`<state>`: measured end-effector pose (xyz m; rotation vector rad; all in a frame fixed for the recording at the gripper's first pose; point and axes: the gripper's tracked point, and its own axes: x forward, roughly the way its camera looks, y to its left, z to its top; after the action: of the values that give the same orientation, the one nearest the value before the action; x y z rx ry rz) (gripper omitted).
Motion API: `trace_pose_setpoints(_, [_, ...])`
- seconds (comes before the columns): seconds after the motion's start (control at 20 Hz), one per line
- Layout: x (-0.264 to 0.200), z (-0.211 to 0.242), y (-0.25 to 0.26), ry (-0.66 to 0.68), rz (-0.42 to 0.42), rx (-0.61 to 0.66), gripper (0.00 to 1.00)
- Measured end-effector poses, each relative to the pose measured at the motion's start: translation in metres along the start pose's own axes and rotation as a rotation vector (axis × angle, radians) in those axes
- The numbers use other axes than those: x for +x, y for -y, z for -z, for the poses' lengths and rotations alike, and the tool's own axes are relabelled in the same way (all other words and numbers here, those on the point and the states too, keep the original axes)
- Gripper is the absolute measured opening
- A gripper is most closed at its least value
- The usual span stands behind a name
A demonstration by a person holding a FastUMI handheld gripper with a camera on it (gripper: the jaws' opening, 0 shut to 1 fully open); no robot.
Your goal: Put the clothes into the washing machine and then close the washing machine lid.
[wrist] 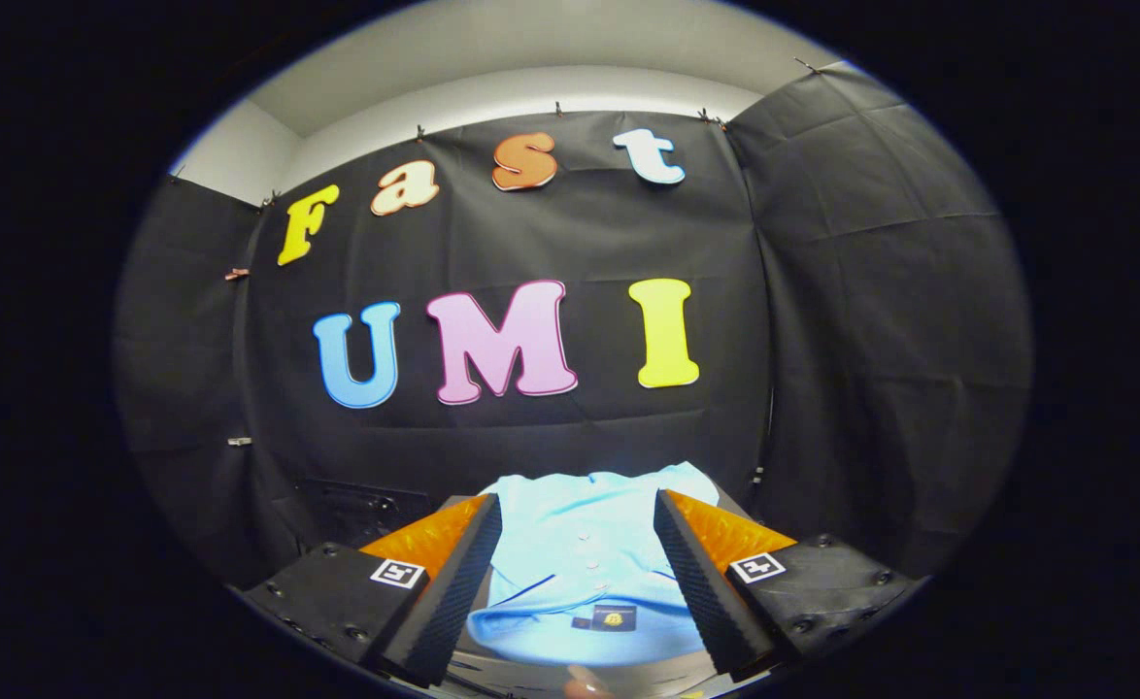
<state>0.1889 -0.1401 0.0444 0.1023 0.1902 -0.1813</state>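
Gripper view, fingers (578, 573) spread wide, light blue shirt (589, 563) between them, black cloth wall (822, 340) beyond

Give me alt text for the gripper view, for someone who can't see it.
A folded light blue shirt with small buttons lies between the open fingers of the gripper, which are not touching it. Beyond it hangs the booth's black cloth wall.

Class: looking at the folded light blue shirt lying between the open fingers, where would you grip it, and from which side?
Probably from above, at the collar end of the shirt, nearest the open gripper. It lies flat and folded, so pinching the bunched collar layers should lift it.
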Motion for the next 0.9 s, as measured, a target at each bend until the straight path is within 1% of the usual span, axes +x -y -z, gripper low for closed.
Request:
trace_pose_setpoints(0.2, [0.033, 0.004, 0.018, -0.060, 0.033, -0.034, 0.98])
trace_pose_setpoints(0.3, [0.050, 0.011, 0.019, -0.105, 0.032, -0.045, 0.98])
trace_pose_setpoints(0.4, [0.070, 0.023, 0.016, -0.170, 0.021, -0.056, 0.98])
trace_pose_setpoints(0.5, [0.086, 0.042, 0.005, -0.257, -0.010, -0.086, 0.98])
trace_pose_setpoints(0.6, [0.098, 0.050, 0.003, -0.322, -0.018, -0.113, 0.99])
trace_pose_setpoints(0.9, [0.126, 0.083, 0.004, -0.488, 0.020, -0.148, 0.98])
